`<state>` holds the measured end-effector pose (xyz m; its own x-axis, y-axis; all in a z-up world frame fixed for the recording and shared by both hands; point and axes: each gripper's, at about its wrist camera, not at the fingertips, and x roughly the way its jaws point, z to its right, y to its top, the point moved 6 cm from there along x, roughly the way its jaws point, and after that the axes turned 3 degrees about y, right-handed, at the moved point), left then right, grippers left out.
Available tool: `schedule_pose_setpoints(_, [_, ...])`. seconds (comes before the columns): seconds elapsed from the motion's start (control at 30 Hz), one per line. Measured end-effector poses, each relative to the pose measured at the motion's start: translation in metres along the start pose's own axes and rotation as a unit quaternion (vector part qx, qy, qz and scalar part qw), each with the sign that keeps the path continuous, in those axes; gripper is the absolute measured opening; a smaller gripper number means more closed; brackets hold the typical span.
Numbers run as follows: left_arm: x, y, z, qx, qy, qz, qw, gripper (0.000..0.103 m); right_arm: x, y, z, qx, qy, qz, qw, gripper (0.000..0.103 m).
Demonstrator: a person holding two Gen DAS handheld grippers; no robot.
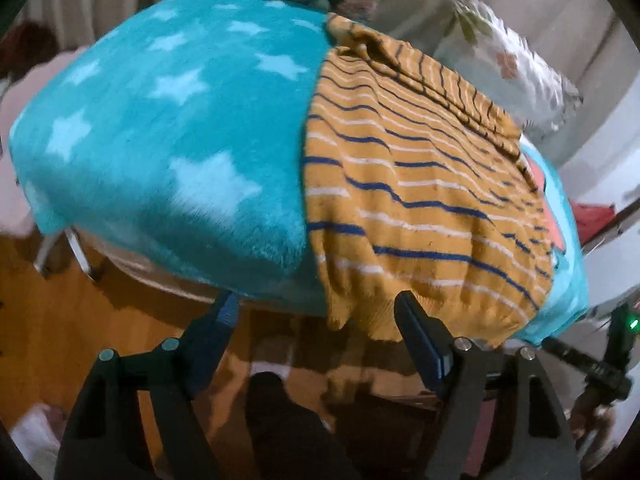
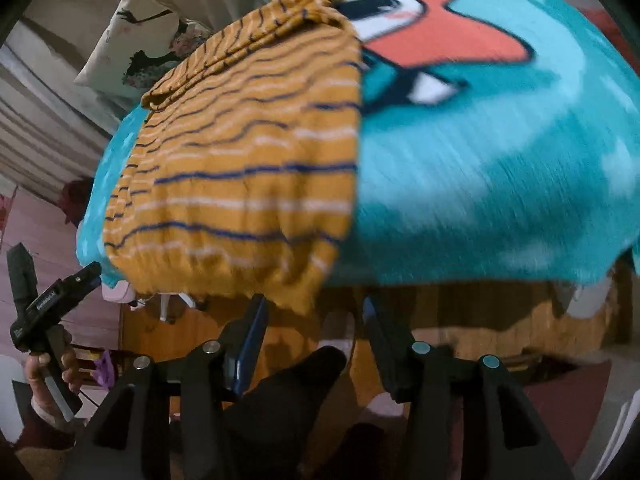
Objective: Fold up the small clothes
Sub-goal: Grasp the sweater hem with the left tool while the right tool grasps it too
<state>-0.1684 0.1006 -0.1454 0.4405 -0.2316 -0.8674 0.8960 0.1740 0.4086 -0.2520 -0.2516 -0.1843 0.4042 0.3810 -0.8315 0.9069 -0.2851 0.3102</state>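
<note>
A mustard-yellow knit garment (image 1: 416,200) with navy and white stripes lies spread on a turquoise fleece blanket (image 1: 160,128) that covers a raised surface. In the left wrist view the garment takes up the right half of the blanket, its ribbed lower hem hanging a little over the near edge, and a bunched fold of the same striped cloth lies along its far side. Pale stars dot the blanket to the garment's left.

The left gripper (image 1: 320,312) hovers at the blanket's near edge with its jaws spread wide and nothing between them; its right fingertip (image 1: 408,308) stands just in front of the hanging hem, though whether it touches the cloth is hard to tell through the blur. Below it is a wooden floor (image 1: 48,312).

From the right wrist view the garment lies on the left part of the blanket, beside a cartoon print in orange, white and black (image 2: 440,36). The right gripper (image 2: 312,308) is released as well, jaws apart and empty, just under the hem's drooping right corner (the cloth does not sit between the fingers). At the far left of this view a hand (image 2: 52,368) holds the handle of the other gripper. A printed cushion (image 2: 140,40) rests beyond the garment's far end.
</note>
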Motion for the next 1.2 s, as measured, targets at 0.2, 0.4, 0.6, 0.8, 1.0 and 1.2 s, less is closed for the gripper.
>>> schedule_pose_setpoints(0.2, [0.025, 0.013, 0.001, -0.022, -0.049, -0.014, 0.9984, 0.085, 0.011, 0.018, -0.004, 0.013, 0.012, 0.023, 1.000, 0.061])
schedule_pose_setpoints(0.4, [0.055, 0.025, 0.020, 0.003, -0.076, -0.037, 0.9965, 0.086, 0.050, 0.037, -0.006, 0.034, 0.011, 0.001, 0.999, 0.063])
schedule_pose_setpoints(0.6, [0.073, 0.019, 0.029, -0.013, -0.103, -0.070, 0.9921, 0.084, 0.080, 0.036, -0.013, 0.064, 0.027, -0.024, 0.997, 0.066])
schedule_pose_setpoints(0.8, [0.045, 0.009, 0.027, -0.047, -0.111, -0.081, 0.9893, 0.013, 0.074, 0.026, -0.025, 0.072, 0.063, -0.050, 0.994, 0.009])
schedule_pose_setpoints(1.0, [-0.006, 0.010, 0.039, -0.024, -0.090, -0.040, 0.9948, 0.009, 0.034, 0.017, -0.048, 0.019, 0.076, -0.040, 0.996, 0.008])
schedule_pose_setpoints(1.2, [-0.043, 0.022, 0.043, -0.044, -0.093, -0.003, 0.9947, 0.009, -0.011, 0.036, -0.064, 0.026, 0.135, -0.001, 0.990, 0.008])
